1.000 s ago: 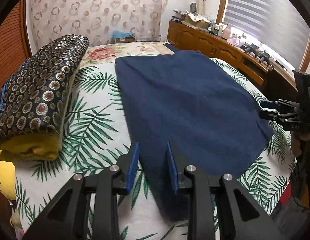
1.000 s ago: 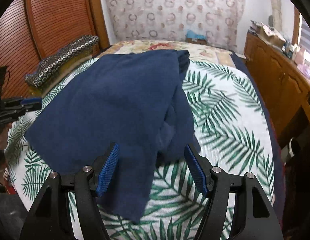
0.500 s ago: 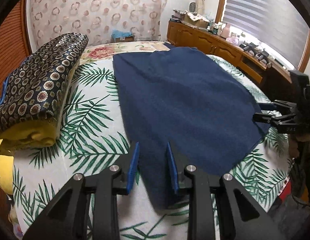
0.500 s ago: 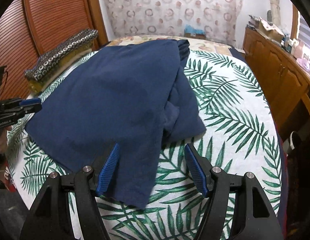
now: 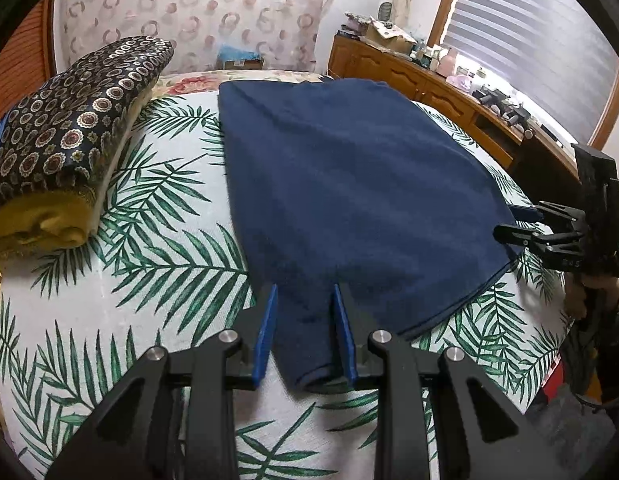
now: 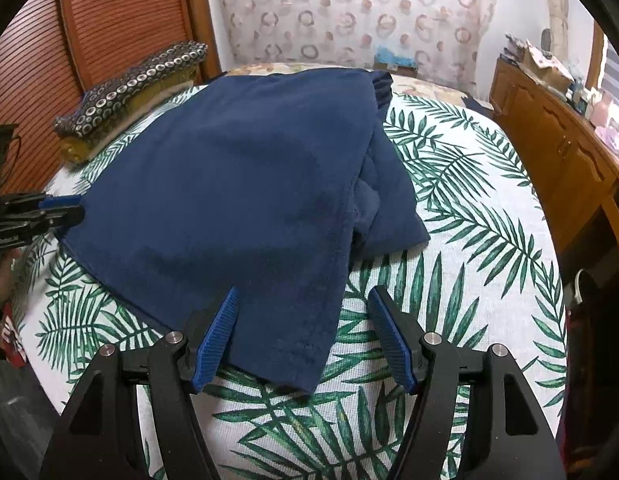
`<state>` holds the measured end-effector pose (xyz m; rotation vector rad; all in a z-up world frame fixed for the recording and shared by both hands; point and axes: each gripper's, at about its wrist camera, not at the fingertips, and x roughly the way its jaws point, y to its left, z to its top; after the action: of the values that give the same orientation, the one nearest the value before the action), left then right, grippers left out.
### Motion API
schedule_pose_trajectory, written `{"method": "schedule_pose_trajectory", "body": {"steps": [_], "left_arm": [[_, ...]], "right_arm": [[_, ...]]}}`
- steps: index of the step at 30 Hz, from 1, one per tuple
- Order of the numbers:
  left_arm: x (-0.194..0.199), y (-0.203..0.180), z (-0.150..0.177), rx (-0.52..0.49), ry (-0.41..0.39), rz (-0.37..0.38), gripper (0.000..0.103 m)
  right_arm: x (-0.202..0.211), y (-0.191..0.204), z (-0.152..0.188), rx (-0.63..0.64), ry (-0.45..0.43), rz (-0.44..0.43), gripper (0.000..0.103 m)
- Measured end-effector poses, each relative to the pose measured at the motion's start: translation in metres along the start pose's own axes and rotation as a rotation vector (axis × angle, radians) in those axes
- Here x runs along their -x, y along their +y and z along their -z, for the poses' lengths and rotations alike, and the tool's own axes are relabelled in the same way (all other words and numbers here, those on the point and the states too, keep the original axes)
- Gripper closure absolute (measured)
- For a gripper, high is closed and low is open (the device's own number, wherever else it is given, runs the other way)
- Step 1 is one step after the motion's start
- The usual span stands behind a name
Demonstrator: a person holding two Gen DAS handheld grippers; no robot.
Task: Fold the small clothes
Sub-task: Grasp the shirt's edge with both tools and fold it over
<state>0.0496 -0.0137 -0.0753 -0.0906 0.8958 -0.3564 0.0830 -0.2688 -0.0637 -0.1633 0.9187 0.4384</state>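
A dark navy garment lies spread on the palm-leaf bedspread; it also shows in the right wrist view. My left gripper is open, its blue pads on either side of the garment's near corner. My right gripper is open wide over the other near corner, pads apart from the cloth. The right gripper shows in the left wrist view at the garment's right edge. The left gripper shows in the right wrist view at the garment's left edge.
A folded stack with a dark ring-patterned cover lies at the bed's left side. A wooden dresser with clutter runs along the right, under a blinded window. A wooden shutter door stands at the back left.
Both grippers have moved forward and lower toward the garment's near corners. The cloth now lies flatter and reaches in between each pair of pads. Both stay open.
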Motion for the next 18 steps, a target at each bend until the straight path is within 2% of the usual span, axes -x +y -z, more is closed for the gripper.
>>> {"method": "schedule_pose_trajectory", "body": {"steps": [2,4,6,8,10,13,18], "left_arm": [[0.001,0.000,0.002,0.008,-0.002,0.008,0.077],[0.004,0.001,0.004,0.020,-0.005,0.020,0.077],[0.007,0.003,0.007,0.036,-0.011,0.035,0.077],[0.009,0.005,0.010,0.048,-0.016,0.050,0.077],[0.009,0.005,0.010,0.053,-0.015,0.060,0.077],[0.010,0.009,0.010,0.070,-0.008,0.082,0.077],[0.013,0.012,0.010,0.082,-0.002,0.081,0.077]], "right_arm": [[-0.001,0.002,-0.001,0.011,-0.005,0.002,0.047],[-0.001,0.005,-0.002,0.018,-0.007,-0.010,0.062],[-0.001,0.009,-0.002,0.030,-0.005,-0.013,0.065],[-0.002,0.011,-0.001,0.037,-0.010,-0.018,0.073],[-0.001,0.011,-0.001,0.033,-0.015,-0.045,0.086],[-0.001,0.009,-0.001,0.023,-0.024,-0.057,0.094],[0.001,0.003,0.000,-0.004,-0.040,-0.077,0.096]]}}
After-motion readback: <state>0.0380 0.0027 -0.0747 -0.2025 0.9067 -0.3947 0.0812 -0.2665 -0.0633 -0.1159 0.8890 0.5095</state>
